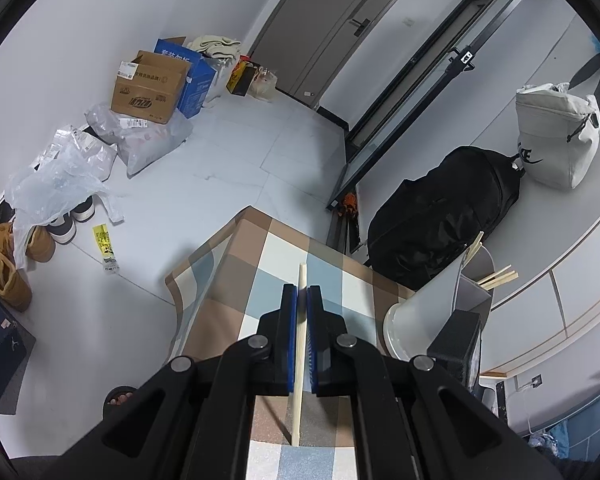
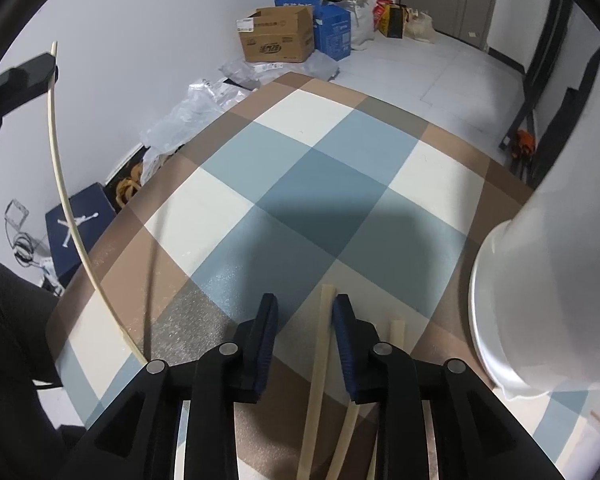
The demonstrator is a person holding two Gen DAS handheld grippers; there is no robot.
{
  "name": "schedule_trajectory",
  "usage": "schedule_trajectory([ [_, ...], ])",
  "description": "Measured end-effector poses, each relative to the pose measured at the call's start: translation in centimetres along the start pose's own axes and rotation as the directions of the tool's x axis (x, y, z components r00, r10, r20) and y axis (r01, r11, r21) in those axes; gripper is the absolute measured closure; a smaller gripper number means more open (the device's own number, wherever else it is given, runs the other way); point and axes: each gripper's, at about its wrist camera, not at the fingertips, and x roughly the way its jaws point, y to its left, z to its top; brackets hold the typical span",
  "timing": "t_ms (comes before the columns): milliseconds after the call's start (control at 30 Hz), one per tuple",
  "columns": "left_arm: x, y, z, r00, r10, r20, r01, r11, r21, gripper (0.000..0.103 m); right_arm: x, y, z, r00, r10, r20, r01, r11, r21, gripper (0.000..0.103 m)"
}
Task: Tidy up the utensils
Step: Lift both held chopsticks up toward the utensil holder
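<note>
While your left gripper (image 1: 302, 294) is hovering over the checked table (image 1: 260, 248), its jaws are pressing together on a single chopstick (image 1: 300, 344). That stick is running lengthwise through the jaws, its far tip poking just past them and its near end reaching down toward the table. Well to the right of those jaws, a white utensil holder (image 1: 424, 312) is standing on the table, with several chopstick ends (image 1: 500, 277) sticking out of its top. Beyond the table, a black backpack (image 1: 440, 216) is resting by the wall.

Moving to your other hand, the right wrist view is showing the left gripper far to the left of the right jaws, with its held chopstick (image 2: 66, 200) slanting down to the table's near edge. Your right gripper (image 2: 305, 312) is pointing steeply down at the table (image 2: 320, 160), and its jaws are standing apart, gripping nothing. One loose chopstick (image 2: 320, 344) is lying on the table between those jaws, just beside the right one, though you cannot tell whether the two are touching. Another chopstick (image 2: 397, 334) is lying just outside the right jaw. Farther right, the white holder (image 2: 540, 300) is filling the edge of that view.
</note>
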Motion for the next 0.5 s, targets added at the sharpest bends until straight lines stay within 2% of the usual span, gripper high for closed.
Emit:
schedule_trajectory([
  [33, 0.0, 0.0, 0.0, 1.0, 0.001, 0.001, -0.001, 1.0, 0.001, 0.102, 0.0, 0.2, -0.1, 1.0, -0.015, 0.003, 0.015, 1.0, -0.012, 0.08],
  [100, 0.0, 0.0, 0.1, 1.0, 0.003, 0.003, -0.003, 1.0, 0.0, 0.102, -0.1, 0.4, -0.3, 1.0, -0.019, 0.013, 0.019, 1.0, -0.025, 0.097],
  [267, -0.4, -0.5, 0.0, 0.999, 0.017, 0.028, -0.018, 1.0, 0.022, 0.102, -0.4, 0.5, -0.8, 0.998, -0.039, 0.055, 0.04, 0.999, -0.025, 0.097],
  [367, -0.6, -1.3, -0.3, 0.999, -0.001, 0.036, -0.001, 0.999, 0.052, 0.102, -2.5, 0.2, -0.9, 0.99, -0.031, 0.135, 0.029, 1.0, 0.011, 0.097],
  [500, -0.7, -2.6, -0.7, 0.999, -0.011, 0.045, 0.007, 0.995, 0.101, 0.102, -6.6, -0.5, -0.7, 0.961, -0.026, 0.275, 0.012, 0.998, 0.055, 0.097],
])
